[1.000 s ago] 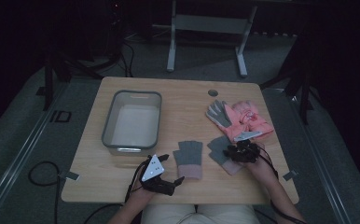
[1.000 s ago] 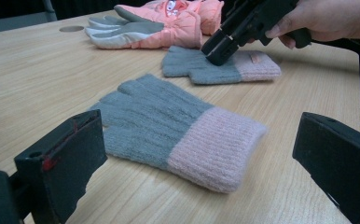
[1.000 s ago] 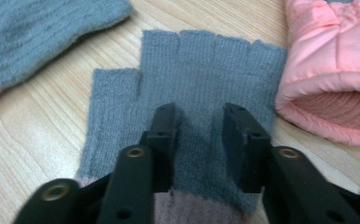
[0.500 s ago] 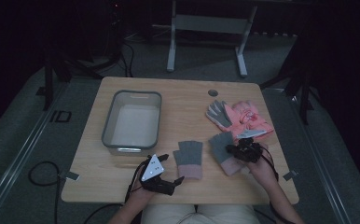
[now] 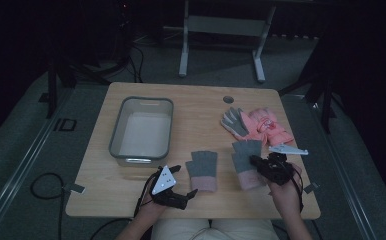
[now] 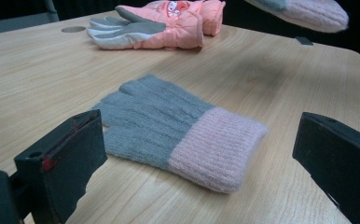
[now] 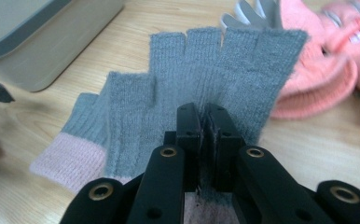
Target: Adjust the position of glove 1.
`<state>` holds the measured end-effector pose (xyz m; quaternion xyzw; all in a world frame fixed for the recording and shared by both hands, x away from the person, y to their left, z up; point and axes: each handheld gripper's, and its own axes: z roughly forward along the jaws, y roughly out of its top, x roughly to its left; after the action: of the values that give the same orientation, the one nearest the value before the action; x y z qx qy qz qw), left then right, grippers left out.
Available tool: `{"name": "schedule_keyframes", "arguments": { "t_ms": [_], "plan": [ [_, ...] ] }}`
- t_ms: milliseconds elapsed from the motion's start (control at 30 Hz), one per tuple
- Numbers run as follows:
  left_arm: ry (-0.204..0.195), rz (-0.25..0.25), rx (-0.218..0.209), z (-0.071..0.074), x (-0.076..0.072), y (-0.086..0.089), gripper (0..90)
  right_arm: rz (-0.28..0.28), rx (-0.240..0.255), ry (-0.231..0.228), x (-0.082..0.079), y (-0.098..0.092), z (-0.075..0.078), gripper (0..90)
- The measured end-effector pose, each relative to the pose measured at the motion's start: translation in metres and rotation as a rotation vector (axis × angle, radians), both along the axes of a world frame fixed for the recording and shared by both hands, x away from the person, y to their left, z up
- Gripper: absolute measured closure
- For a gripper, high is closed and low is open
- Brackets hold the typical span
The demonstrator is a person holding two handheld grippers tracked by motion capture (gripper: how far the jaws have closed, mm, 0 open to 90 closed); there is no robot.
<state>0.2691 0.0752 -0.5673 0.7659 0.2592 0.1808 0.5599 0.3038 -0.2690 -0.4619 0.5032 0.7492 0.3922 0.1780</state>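
Two grey knit fingerless gloves with pink cuffs are the nearest things to my grippers. One knit glove lies flat on the table, just ahead of my left gripper, whose jaws stand wide open on either side of it without touching. My right gripper is shut on the other knit glove and holds it above the table, fingers pointing away from me. That held glove's pink cuff hangs at the top right of the left gripper view.
A grey plastic tub stands at the left of the table. A pair of pink padded gloves with grey palms lies at the back right. A round hole is in the tabletop.
My right gripper has risen with the right knit glove in its jaws and drawn back toward the person. The left gripper and the other glove have not moved.
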Motion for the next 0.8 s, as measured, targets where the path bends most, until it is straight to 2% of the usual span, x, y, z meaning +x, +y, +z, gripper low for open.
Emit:
{"name": "schedule_keyframes", "arguments": {
  "t_ms": [67, 133, 200, 233, 300, 433, 567, 800],
  "plan": [
    [-0.002, -0.001, 0.002, 0.000, 0.000, 0.000, 1.8, -0.044, 0.020, 0.008, -0.003, -0.003, -0.004, 84.7],
    [-0.001, 0.001, 0.001, 0.000, 0.000, 0.000, 1.7, -0.085, 0.008, 0.013, -0.004, -0.005, -0.010, 84.7],
    [-0.002, 0.006, -0.004, 0.000, 0.000, 0.000, 1.8, -0.125, 0.016, 0.025, -0.005, -0.008, -0.018, 84.7],
    [-0.002, 0.006, -0.004, 0.000, 0.000, 0.000, 1.7, -0.125, 0.016, 0.025, -0.005, -0.008, -0.018, 84.7],
    [0.000, 0.008, -0.003, 0.000, 0.000, 0.001, 1.8, -0.179, 0.016, 0.049, -0.005, -0.012, -0.034, 84.7],
    [-0.010, 0.007, 0.003, 0.000, -0.001, 0.000, 1.8, -0.210, 0.002, 0.063, -0.003, -0.014, -0.046, 84.6],
    [-0.011, 0.008, 0.007, 0.000, -0.001, 0.000, 1.7, -0.222, 0.008, 0.095, 0.001, -0.014, -0.058, 84.6],
    [-0.012, 0.003, 0.007, 0.000, -0.001, 0.000, 1.7, -0.251, -0.018, 0.127, 0.012, -0.017, -0.080, 82.8]
  ]
}}
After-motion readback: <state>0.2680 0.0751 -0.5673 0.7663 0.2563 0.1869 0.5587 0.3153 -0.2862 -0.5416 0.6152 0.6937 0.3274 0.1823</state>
